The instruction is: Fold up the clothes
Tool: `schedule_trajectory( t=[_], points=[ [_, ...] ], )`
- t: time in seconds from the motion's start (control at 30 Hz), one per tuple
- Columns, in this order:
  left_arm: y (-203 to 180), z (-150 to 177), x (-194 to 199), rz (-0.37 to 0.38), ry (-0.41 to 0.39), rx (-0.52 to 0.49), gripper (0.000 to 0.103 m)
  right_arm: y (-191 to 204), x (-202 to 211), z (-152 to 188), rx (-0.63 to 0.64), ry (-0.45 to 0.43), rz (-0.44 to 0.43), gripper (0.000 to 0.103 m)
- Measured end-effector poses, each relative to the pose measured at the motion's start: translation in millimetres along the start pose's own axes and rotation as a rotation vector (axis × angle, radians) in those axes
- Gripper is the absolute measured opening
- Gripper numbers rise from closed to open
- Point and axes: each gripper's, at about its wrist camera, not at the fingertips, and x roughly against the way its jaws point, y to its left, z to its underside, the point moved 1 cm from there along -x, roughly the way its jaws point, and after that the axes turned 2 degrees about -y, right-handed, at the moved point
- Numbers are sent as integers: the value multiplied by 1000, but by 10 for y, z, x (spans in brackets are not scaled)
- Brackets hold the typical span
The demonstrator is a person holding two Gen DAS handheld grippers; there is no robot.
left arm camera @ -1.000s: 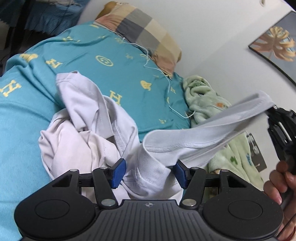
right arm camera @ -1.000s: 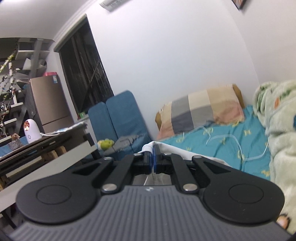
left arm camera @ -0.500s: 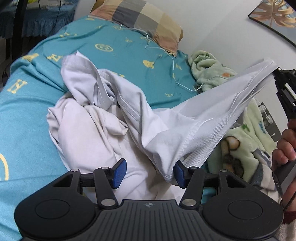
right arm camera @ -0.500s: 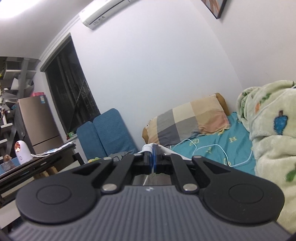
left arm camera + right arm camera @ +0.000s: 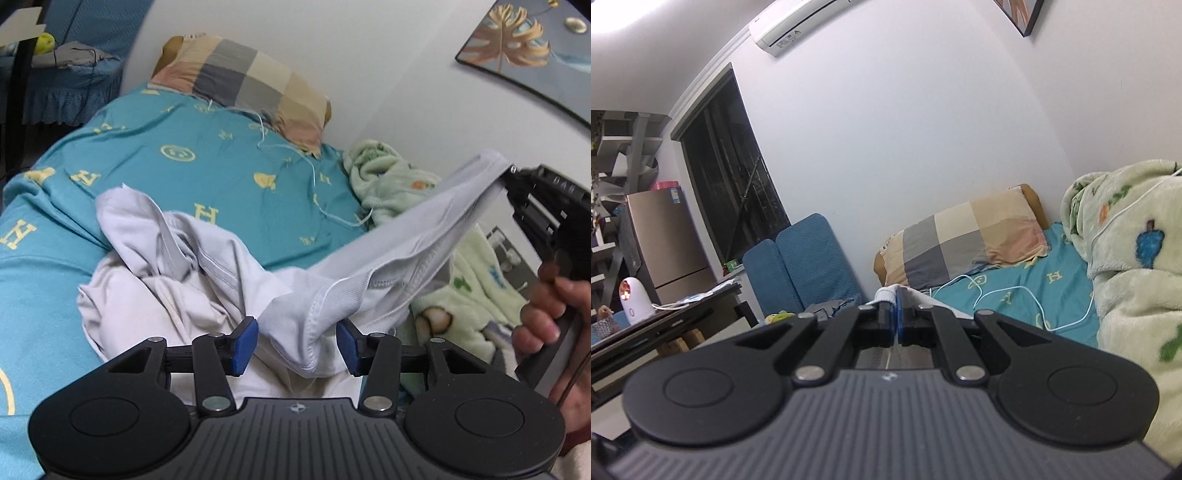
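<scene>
Teal bedsheet with yellow letter print (image 5: 229, 177) fills most of the left wrist view; checked beige-grey pillow (image 5: 251, 81) at the head, pale green fleece blanket with cartoon print (image 5: 391, 181) along the wall side, thin white charging cable (image 5: 314, 177) trailing over the sheet

Crumpled white cotton t-shirt (image 5: 177, 280) lies heaped mid-bed, one end lifted off to the right and stretched taut

Right gripper (image 5: 897, 323) clenched on a bit of the shirt's hem, white fabric pinched between the blue pads, held roughly level. From the left camera the same tool shows at the right edge with a hand (image 5: 550, 325) on its handle

Left gripper (image 5: 297, 345) closing: ribbed collar fold hangs between the blue pads (image 5: 242, 345), but there's still a gap on both sides, so nothing gripped yet

Doing this step well, my read: take the double-stitched edge, not the loose sag below it; get it deep between the pads before closing fully; keep the right side tensioned so the edge stays straight. Risk is pinching two layers and carrying a twist into the fold

Vs a second ago: left pads closer together, left camera sits further back so more of the heap and sheet shows, collar fold sags lower between the fingers. Right grip unchanged; its view has tipped up, with the wall air conditioner (image 5: 798, 27) now in frame
</scene>
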Motion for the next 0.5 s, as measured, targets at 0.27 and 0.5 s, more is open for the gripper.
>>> schedule_trajectory(
  t=[0.27, 0.5],
  points=[
    [149, 50, -214, 44, 30, 103, 49, 60, 48, -25, 17, -9, -16, 5],
    [-54, 32, -153, -11, -80, 46, 59, 253, 95, 25, 69, -20, -37, 5]
  ],
)
